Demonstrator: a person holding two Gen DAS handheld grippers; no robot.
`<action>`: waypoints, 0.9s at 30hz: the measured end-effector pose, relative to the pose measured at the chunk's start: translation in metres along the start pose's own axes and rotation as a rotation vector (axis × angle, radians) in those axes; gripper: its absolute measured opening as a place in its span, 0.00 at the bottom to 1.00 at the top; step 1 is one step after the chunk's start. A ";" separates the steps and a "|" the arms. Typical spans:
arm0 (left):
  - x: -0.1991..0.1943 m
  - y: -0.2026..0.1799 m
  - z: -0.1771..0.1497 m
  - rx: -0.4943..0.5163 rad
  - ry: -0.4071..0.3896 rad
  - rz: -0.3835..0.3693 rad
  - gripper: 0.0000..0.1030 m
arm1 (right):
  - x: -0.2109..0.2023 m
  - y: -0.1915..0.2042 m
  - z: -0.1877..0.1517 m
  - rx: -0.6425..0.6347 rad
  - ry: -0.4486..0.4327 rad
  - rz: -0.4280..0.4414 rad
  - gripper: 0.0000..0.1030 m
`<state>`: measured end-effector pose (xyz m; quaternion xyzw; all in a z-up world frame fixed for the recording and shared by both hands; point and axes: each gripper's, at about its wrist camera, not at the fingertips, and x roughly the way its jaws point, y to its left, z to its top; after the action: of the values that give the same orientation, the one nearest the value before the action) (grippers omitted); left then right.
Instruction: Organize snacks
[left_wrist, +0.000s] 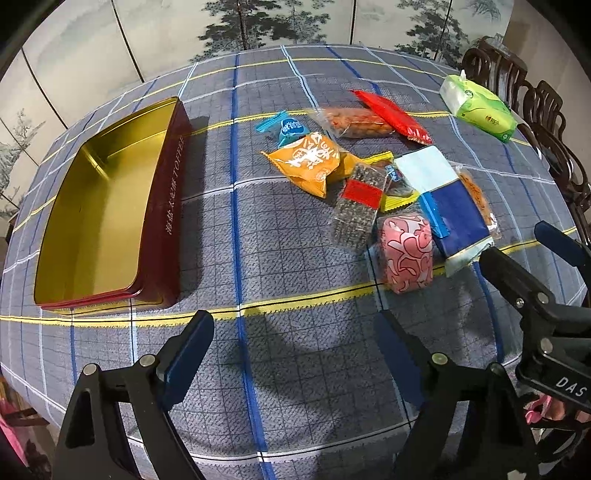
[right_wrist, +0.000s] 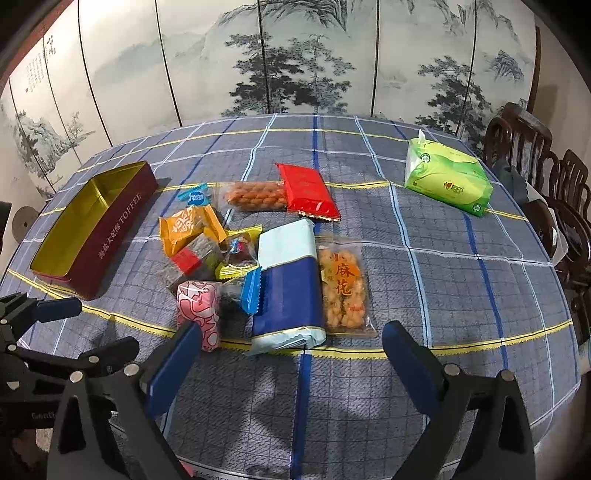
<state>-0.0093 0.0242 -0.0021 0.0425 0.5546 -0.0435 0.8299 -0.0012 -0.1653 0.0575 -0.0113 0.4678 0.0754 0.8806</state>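
Behind the table stands a folding screen painted with grey trees and hills. On the checked tablecloth lies a pile of snacks in the middle of both views.

The snacks are small bags and wraps, and they look light, soft and crinkly. The long blue and white pack is the biggest and probably the stiffest; its near end at the lower middle of the right view looks like a good place to pinch. The pink swirly pack sits just left of it and looks squishy, so a gentle squeeze across its middle should do. The clear bag of fried twists, touching the blue pack on the right, has crunchy bits that could break, so its flat sealed edge is safer. It shows the characters 麻花. The orange packet and the red packet look slippery and thin.

The red tin at the left of the left view is bare inside, gold, and says TOFFEE on its side. It seems to be where the snacks go.

The left gripper and right gripper both have jaws spread wide and hold nothing.

A green tissue pack sits at the upper right, well apart.
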 end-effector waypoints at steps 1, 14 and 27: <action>0.001 0.001 0.000 0.000 0.002 0.000 0.82 | 0.000 0.000 0.000 -0.001 0.001 0.001 0.96; 0.001 0.000 0.001 0.023 -0.004 0.013 0.76 | 0.001 0.001 0.002 0.001 0.011 0.007 0.96; 0.004 -0.003 0.003 0.029 -0.002 0.021 0.73 | 0.004 -0.002 0.002 0.014 0.026 0.040 0.89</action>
<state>-0.0051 0.0203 -0.0043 0.0601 0.5527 -0.0429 0.8301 0.0032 -0.1669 0.0550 0.0032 0.4799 0.0897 0.8727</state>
